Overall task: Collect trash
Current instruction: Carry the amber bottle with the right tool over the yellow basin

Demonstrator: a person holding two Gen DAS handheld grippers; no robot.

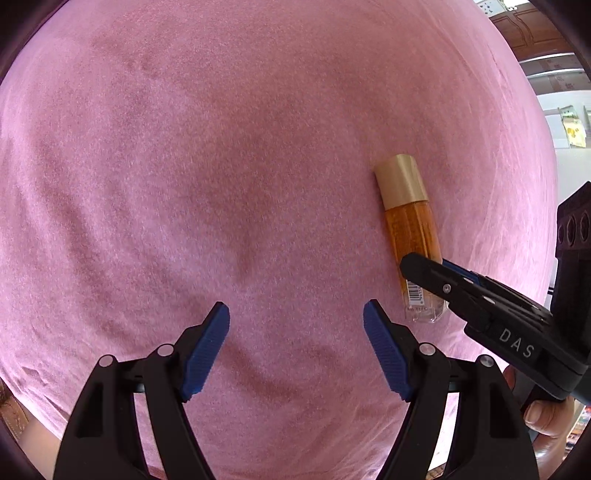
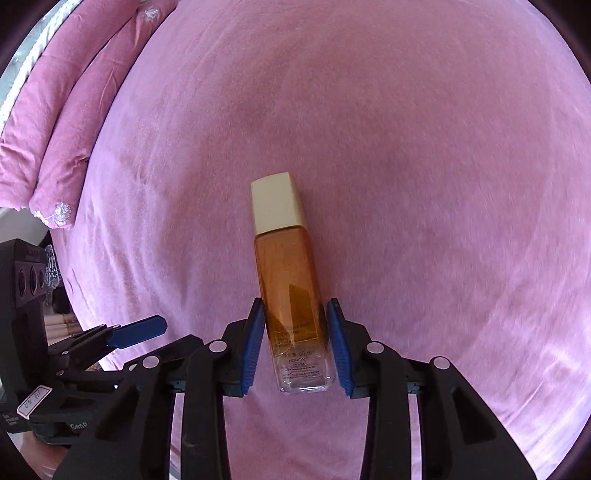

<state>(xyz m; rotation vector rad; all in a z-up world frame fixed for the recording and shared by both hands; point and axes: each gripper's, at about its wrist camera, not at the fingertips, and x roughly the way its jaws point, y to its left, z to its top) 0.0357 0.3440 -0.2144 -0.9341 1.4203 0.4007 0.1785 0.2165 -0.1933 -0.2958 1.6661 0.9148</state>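
A pink bedspread fills both views, with folded pink bedding at its far left edge and bare cloth all around the bottle. The bottle lies flat on the bedspread, cap pointing away. The right gripper angles steeply down, its blue pads clenched against the bottle's lower half. Left of the bottle, the left gripper hangs released over bare cloth.

This looks like a bedroom in a home. A soft pink velvety bedspread fills both views, with two matching pink pillows with silver embroidered flowers along its far left edge. Carved brown wooden cabinet doors show beyond the bed's corner.
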